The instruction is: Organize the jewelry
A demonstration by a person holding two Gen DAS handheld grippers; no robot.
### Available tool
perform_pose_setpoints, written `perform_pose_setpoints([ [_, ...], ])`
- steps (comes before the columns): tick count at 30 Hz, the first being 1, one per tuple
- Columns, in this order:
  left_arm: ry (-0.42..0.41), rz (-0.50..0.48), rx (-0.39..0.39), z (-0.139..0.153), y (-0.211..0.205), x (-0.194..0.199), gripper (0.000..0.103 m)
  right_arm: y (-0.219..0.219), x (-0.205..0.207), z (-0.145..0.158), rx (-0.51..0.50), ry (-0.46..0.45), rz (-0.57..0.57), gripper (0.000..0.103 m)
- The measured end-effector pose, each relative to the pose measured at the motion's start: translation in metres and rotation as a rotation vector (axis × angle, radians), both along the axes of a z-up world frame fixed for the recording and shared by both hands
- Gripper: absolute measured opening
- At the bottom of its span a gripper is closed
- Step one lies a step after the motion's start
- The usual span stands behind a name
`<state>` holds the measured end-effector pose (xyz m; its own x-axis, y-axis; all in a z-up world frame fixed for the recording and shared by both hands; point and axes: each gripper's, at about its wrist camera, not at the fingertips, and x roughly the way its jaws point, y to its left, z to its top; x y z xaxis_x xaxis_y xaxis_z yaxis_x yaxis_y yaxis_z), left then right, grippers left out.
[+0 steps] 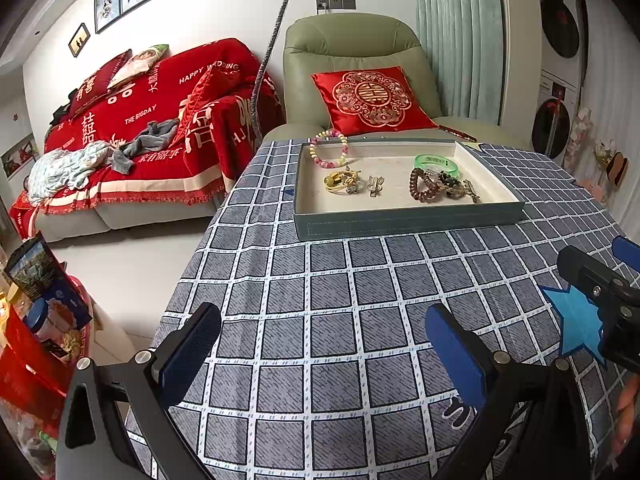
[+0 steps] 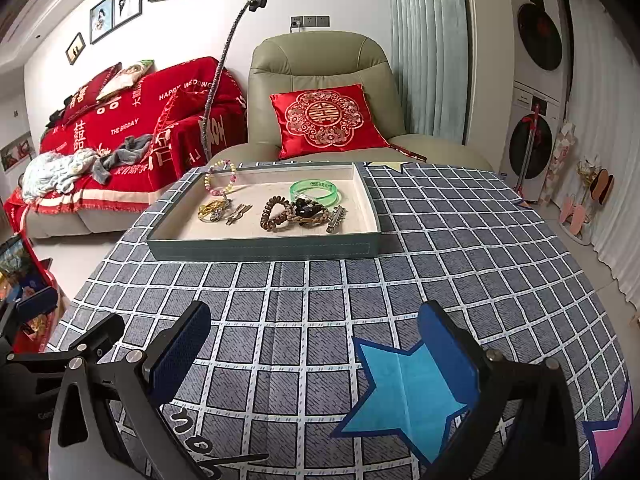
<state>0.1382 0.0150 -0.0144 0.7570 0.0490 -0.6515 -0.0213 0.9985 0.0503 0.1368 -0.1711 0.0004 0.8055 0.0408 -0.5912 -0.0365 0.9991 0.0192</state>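
While both claws, left claw [image 1: 320, 344] and right claw [image 2: 316, 340], hover spread and empty, approach the tray [image 2: 264, 246] low, picking the green bangle [image 2: 314, 191] singly.

Bright, even indoor light, soft shadows; sharp centre, strong fisheye bending, corners dark, perhaps slightly blurred.

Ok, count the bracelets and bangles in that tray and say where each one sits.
3 clearly: a pink-and-cream beaded bracelet propped on the tray's far-left rim, a translucent green bangle far right, a brown wooden-bead bracelet in front of it. The dark tangle alongside may hide more.
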Motion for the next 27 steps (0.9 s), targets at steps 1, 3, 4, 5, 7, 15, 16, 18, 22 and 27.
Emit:
perform_pose_setpoints([
  [1,0.0,0.001,0.001,0.0,-0.0001,0.0,0.103,-0.0014,0.0,-0.0007,0.001,0.001,-0.001,0.103],
  [3,-0.001,0.001,-0.001,0.0002,0.0003,-0.0002,0.103,-0.0016,-0.0001,-0.001,-0.001,0.001,0.0,0.103],
  [4,0.0,0.001,-0.001,0.0002,0.0005,-0.0001,0.103,-0.0015,-0.0001,-0.0011,-0.002,0.0,0.0,0.103],
  [5,0.001,0.0,0.001,0.0003,0.0004,0.0,0.103,-0.0017,-0.0001,-0.0011,-0.004,0.0,0.0,0.103],
  [7,-0.001,0.001,0.002,0.0001,0.0001,-0.0002,0.103,-0.0017,-0.0002,-0.0012,-0.003,0.001,0.0,0.103],
  [15,0.0,-0.007,0.014,-0.0005,-0.0001,-0.0006,0.103,-0.0024,0.0002,-0.002,-0.001,0.002,0.001,0.103],
  [16,-0.001,-0.007,0.017,-0.0006,-0.0004,-0.0007,0.103,-0.0022,0.0003,-0.002,0.0,0.001,0.0,0.103],
  [18,0.0,-0.012,0.015,-0.0002,-0.0002,-0.0008,0.103,-0.0022,0.0003,-0.0022,0.0,0.003,0.0,0.103],
  [22,0.0,-0.014,0.011,-0.0002,-0.0003,-0.0012,0.103,-0.0022,0.0003,-0.0018,0.0,0.002,-0.001,0.103],
  [27,0.01,-0.008,-0.012,-0.0003,0.0034,0.0005,0.103,-0.002,0.0003,-0.0019,-0.002,0.002,0.0,0.103],
])
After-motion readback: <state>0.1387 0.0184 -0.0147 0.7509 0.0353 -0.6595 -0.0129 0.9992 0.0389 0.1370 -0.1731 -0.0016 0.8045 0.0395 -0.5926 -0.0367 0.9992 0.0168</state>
